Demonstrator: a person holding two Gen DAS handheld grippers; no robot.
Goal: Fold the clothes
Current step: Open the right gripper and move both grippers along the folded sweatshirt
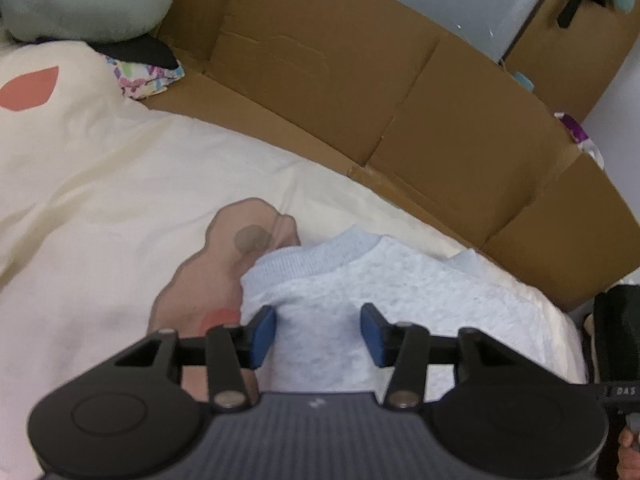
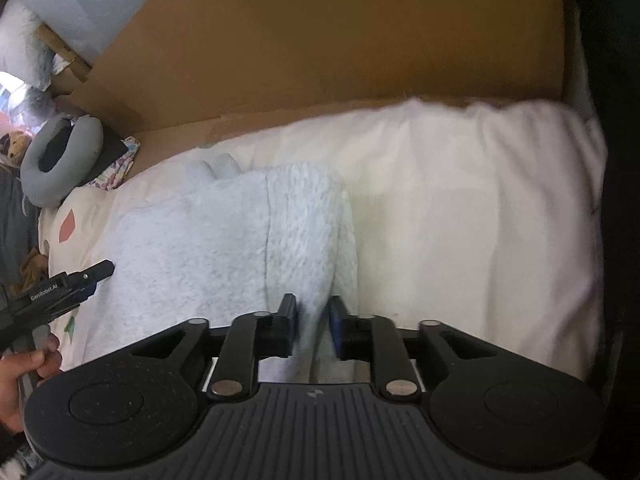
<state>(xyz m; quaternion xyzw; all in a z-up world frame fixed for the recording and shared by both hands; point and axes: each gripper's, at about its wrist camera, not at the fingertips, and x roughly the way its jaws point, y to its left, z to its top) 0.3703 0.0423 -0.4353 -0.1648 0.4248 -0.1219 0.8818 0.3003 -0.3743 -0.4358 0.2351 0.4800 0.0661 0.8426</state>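
Pale-blue fleece sweatshirt point(image 2: 224, 240) lies on the cream bedspread point(image 2: 460, 208), near its cardboard-lined far edge. Right gripper point(image 2: 313, 326) pinches a raised fold at the garment's right edge; left gripper point(image 1: 318, 334) hovers spread over its body, collar point(image 1: 320, 252) ahead.

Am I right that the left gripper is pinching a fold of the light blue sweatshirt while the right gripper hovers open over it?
Not quite: the sides are swapped. The right wrist view shows the right gripper shut on the light blue sweatshirt; the left wrist view shows the left gripper open above it.
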